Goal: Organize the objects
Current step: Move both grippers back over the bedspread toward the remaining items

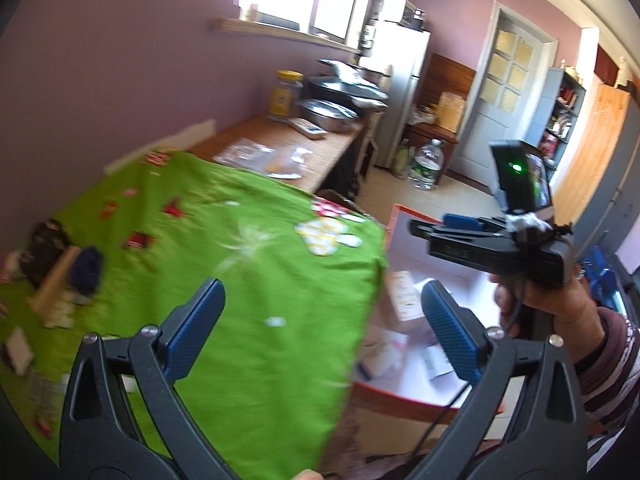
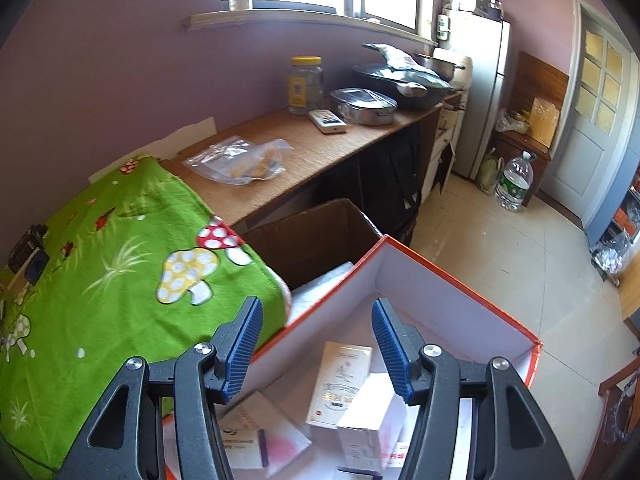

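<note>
**Both grippers empty between a green-covered table and an open orange box**

A table draped in a green mushroom-print cloth (image 2: 120,264) fills the left of both views. Beside its right edge, lower down, stands an open orange box (image 2: 460,280) with white inner walls; behind the box sits a brown cardboard carton (image 2: 320,232), also open. Farther back from the cloth, a wooden counter (image 2: 320,148) runs along the purple wall.

Inside the orange box lie several small cartons already gathered: a cream medicine box (image 2: 340,380), a white carton (image 2: 372,408) touching it, and a flat packet (image 2: 256,428) nearer the table side. At the far left end of the cloth a blurred cluster of small items (image 1: 60,272) remains — too smeared to name.

The right gripper (image 2: 316,344) hangs over the orange box, jaws wide and holding nothing. The left gripper (image 1: 324,316) hovers over the cloth's right edge, jaws also wide and empty.

Judging by this, one drop into the box looks finished and the sorting is partly done. The next move likely calls for reaching to the cluster at the cloth's far end — closing on one item squarely.
</note>
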`<state>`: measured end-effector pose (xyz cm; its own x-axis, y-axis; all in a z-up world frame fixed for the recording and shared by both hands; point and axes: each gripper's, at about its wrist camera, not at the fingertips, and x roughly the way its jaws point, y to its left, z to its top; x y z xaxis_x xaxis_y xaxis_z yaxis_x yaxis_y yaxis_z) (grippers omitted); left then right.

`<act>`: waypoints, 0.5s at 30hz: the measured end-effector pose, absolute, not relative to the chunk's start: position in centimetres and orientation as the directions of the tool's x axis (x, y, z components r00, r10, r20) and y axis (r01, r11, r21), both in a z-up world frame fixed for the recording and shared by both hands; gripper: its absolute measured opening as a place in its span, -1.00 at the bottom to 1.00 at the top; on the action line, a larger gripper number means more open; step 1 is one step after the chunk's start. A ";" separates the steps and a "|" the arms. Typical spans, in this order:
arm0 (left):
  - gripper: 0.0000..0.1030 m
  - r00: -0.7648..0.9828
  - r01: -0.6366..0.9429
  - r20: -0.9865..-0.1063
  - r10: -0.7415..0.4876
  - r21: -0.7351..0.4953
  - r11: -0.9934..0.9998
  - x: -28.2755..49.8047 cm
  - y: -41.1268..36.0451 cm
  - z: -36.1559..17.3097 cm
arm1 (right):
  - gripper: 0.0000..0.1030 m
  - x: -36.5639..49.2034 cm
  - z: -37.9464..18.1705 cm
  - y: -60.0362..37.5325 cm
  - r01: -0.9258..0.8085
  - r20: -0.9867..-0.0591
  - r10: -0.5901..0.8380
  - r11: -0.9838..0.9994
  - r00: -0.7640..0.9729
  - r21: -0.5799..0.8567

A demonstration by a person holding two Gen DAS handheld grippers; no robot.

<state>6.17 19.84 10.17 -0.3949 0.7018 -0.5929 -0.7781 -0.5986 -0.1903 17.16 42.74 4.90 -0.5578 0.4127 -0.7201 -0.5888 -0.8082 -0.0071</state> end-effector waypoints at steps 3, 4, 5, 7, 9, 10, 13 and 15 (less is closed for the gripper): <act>0.93 -0.441 -0.768 -0.595 0.672 -0.138 -0.625 4.8 18.1 10.4 | 0.13 16.2 5.1 41.6 -0.564 -0.715 0.402 -0.826 -0.572 -0.013; 0.93 -0.453 -0.763 -0.594 0.665 -0.127 -0.634 4.3 17.6 10.4 | 0.13 15.8 5.1 41.2 -0.554 -0.715 0.395 -0.833 -0.577 -0.014; 0.93 -0.463 -0.758 -0.591 0.660 -0.122 -0.641 3.7 17.0 10.4 | 0.13 15.5 5.1 40.8 -0.547 -0.715 0.391 -0.837 -0.580 -0.014; 0.93 -0.478 -0.745 -0.586 0.655 -0.124 -0.655 2.3 15.6 10.6 | 0.13 15.0 5.1 40.2 -0.530 -0.715 0.377 -0.848 -0.589 -0.010; 0.93 -0.494 -0.731 -0.574 0.653 -0.132 -0.669 1.2 14.3 10.7 | 0.13 14.6 5.3 39.6 -0.517 -0.710 0.368 -0.856 -0.601 -0.006; 0.93 -0.506 -0.723 -0.563 0.653 -0.136 -0.677 0.6 13.5 10.8 | 0.13 14.5 5.3 39.3 -0.512 -0.707 0.365 -0.859 -0.606 -0.004; 0.93 -0.552 -0.677 -0.543 0.633 -0.151 -0.720 -1.4 11.2 10.9 | 0.13 13.9 5.7 38.7 -0.495 -0.703 0.345 -0.869 -0.622 0.012; 0.93 -0.577 -0.645 -0.529 0.622 -0.173 -0.745 -2.8 9.6 10.8 | 0.13 13.4 5.8 38.3 -0.485 -0.701 0.334 -0.874 -0.630 0.019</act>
